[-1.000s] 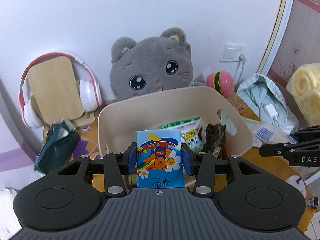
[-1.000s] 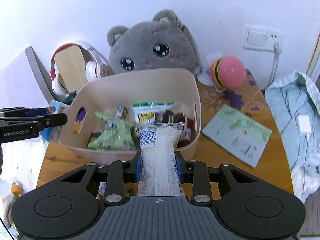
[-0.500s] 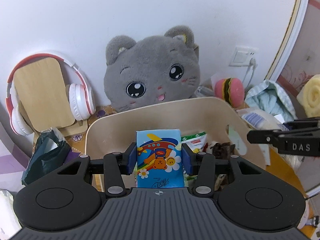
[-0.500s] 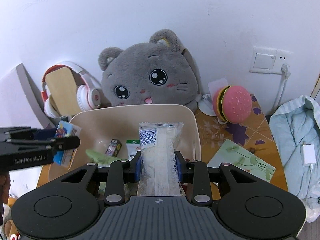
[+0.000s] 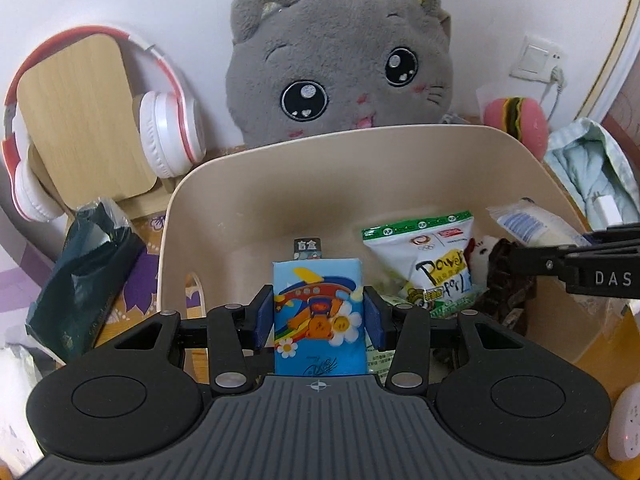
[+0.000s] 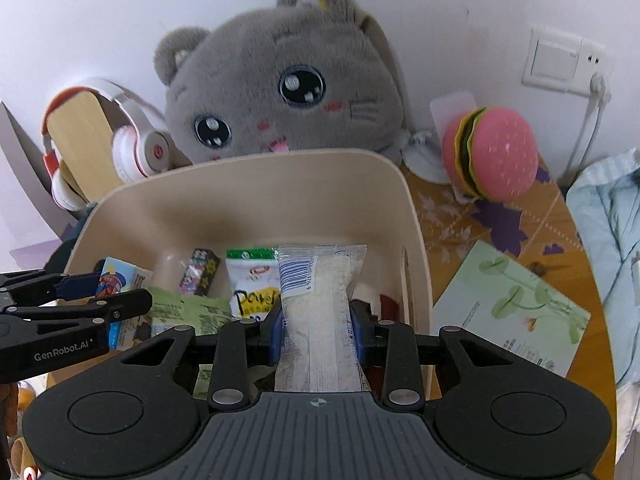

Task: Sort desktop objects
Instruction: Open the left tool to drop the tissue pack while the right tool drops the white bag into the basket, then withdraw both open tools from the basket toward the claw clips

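We find the left tool (image 5: 319,316) clamped on a blue cartoon-print tissue pack (image 5: 319,322), held over the near rim of the beige bin (image 5: 360,168) ahead of it. The right tool (image 6: 317,330) is clamped on a clear barcoded packet (image 6: 320,304), likewise above the bin. In our judgement, releasing too near the front wall could drop either item onto the tabletop (image 6: 452,216), and the two tools stand close enough to clash. The bin's near floor and both packs' lower ends are hidden.
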